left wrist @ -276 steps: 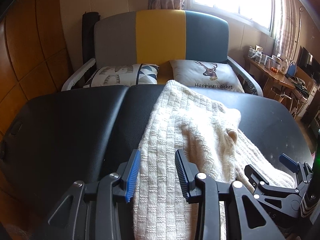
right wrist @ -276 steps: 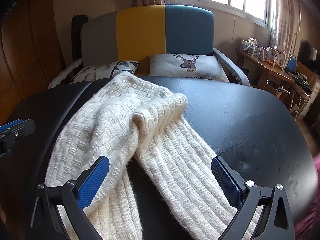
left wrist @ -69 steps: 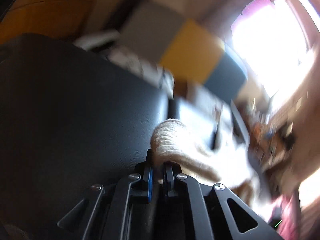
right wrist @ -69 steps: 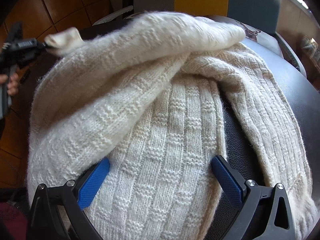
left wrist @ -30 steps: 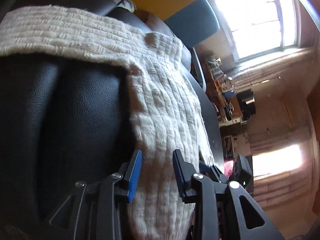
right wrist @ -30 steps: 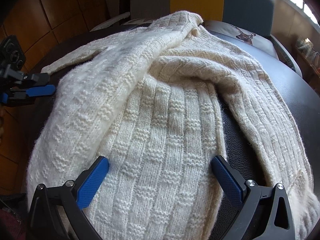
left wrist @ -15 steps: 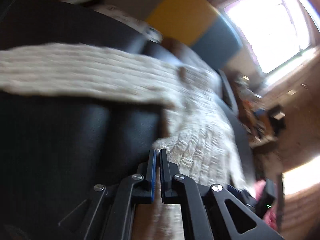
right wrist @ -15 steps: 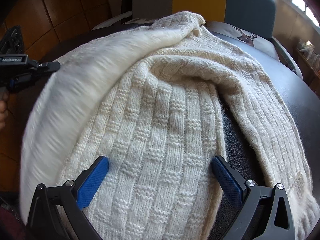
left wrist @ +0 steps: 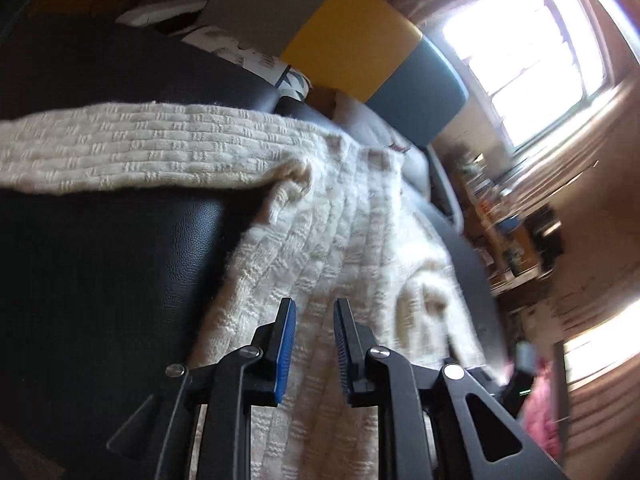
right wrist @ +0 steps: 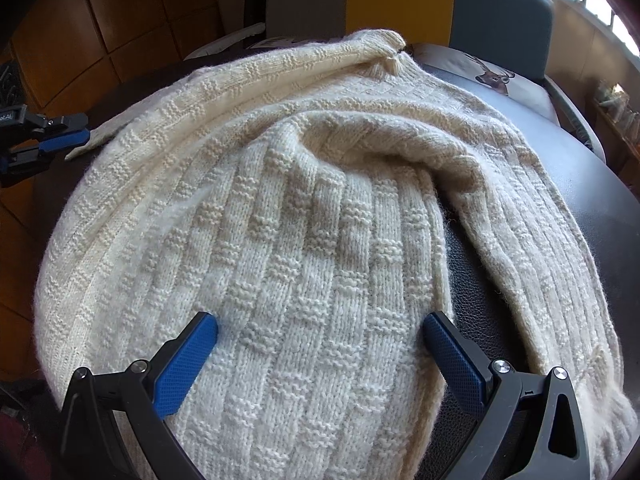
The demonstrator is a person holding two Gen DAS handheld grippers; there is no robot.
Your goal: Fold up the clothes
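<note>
A cream knitted sweater (right wrist: 320,240) lies spread on a black leather surface (right wrist: 600,200). One sleeve (left wrist: 132,148) stretches out to the left across the black surface. My left gripper (left wrist: 314,312) is open with a small gap, just above the sweater's body, holding nothing. It also shows at the left edge of the right wrist view (right wrist: 68,136), next to the sleeve's cuff. My right gripper (right wrist: 320,332) is wide open over the sweater's near part, empty. The right sleeve (right wrist: 540,260) lies along the right side.
Behind the black surface stands a grey, yellow and blue sofa (right wrist: 400,4) with a deer cushion (right wrist: 492,76). Wooden wall panels (right wrist: 80,32) are at the left. A bright window (left wrist: 532,52) and a cluttered shelf (left wrist: 512,216) are at the right.
My left gripper was shut half a second ago and has opened. The sleeve it had lifted now lies flat, stretched out to the left. My right gripper has not moved.
</note>
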